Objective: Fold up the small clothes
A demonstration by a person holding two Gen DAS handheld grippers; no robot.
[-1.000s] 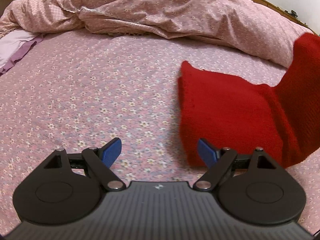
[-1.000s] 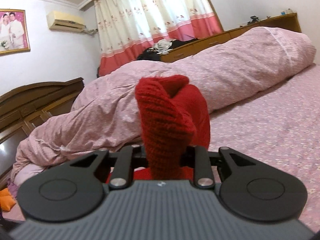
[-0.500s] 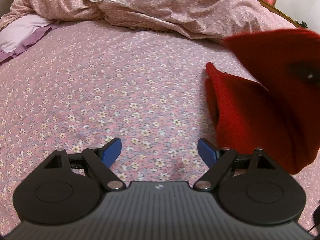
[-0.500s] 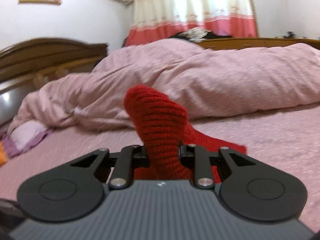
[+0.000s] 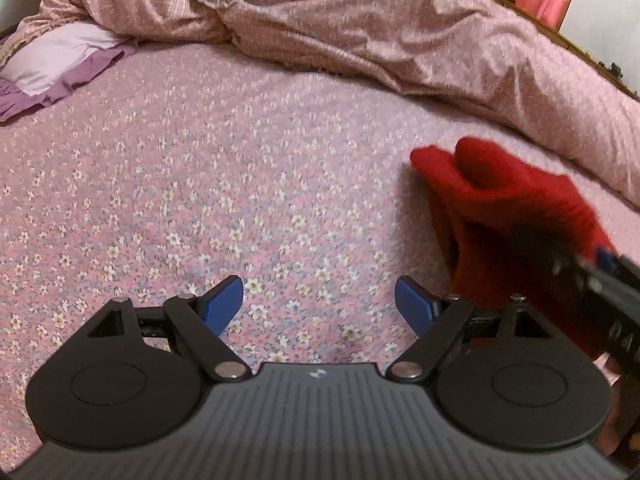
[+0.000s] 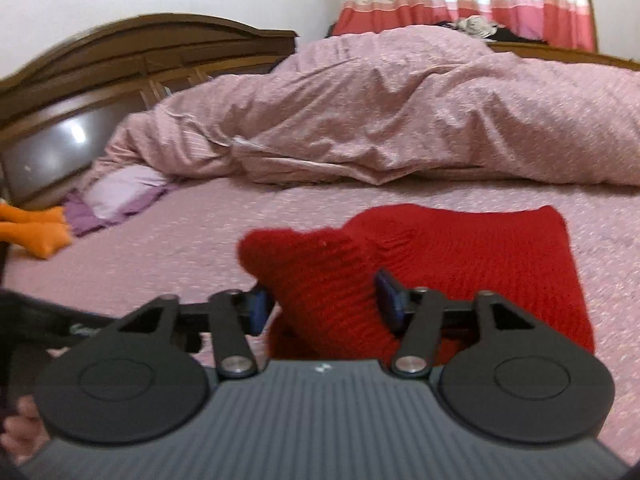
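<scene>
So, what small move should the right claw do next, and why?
Probably draw the right claw straight back. Its jaws have just been opening, yet the folded-over flap of the red knit sits between them, apparently loose. Backing away should leave the fold lying on the bedsheet.

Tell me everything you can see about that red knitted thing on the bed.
The red knitted garment is thick, ribbed wool-like knit, plain red. Most of it lies flat on the flowered pink bedsheet, in front of the rumpled quilt. One end has been folded over the flat part and bunches up between the jaws of the right gripper, which have just been opening; whether the pads touch it is unclear. The open left gripper is beside it, apart.
</scene>
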